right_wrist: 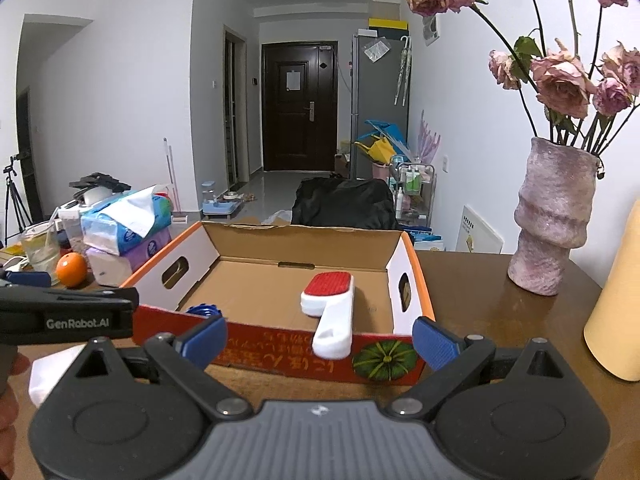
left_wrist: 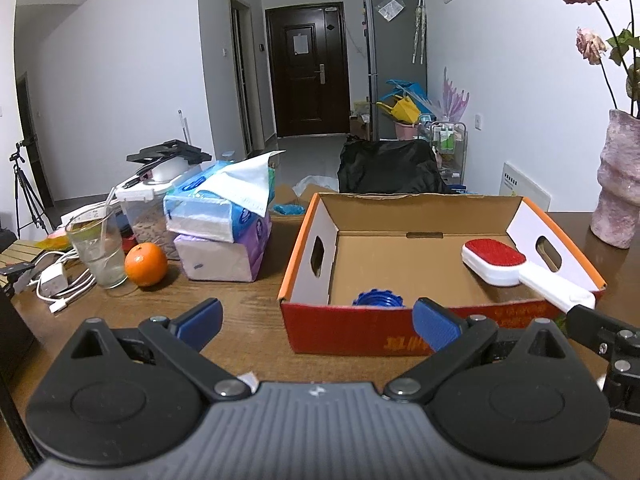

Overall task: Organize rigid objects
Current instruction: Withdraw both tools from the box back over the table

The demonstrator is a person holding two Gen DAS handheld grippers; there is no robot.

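Nearest the lens in each view sits a black and grey tool with blue pads: the left tool (left_wrist: 316, 320) and the right tool (right_wrist: 318, 338) both hover with their fingers spread wide apart and nothing between them, just short of the near wall of an open cardboard box (left_wrist: 404, 330). The box rests on a dark wooden counter (left_wrist: 240, 308) in a white-walled room with a dark door (left_wrist: 308, 70) at the end of a hallway and a grey fridge (left_wrist: 394, 64) beside it. Inside the box, a white lint brush (right_wrist: 332, 308) with a red pad lies on the right, its handle propped over the near wall, and a blue ridged cap (left_wrist: 378, 298) sits at the near left corner. The left view shows the clutter to the left of the box clearly: an orange (left_wrist: 146, 264), a glass (left_wrist: 98, 252) with a straw, stacked tissue packs (left_wrist: 220, 236) and white charging cables (left_wrist: 64, 286). The right view shows more of the right side: the pink vase (right_wrist: 552, 220) of dried roses, a yellow object (right_wrist: 616, 320) at the edge, the watermelon print on the box front, and the left tool's side arm marked GenRobot.AI with part of a hand (right_wrist: 10, 384) at the left edge.
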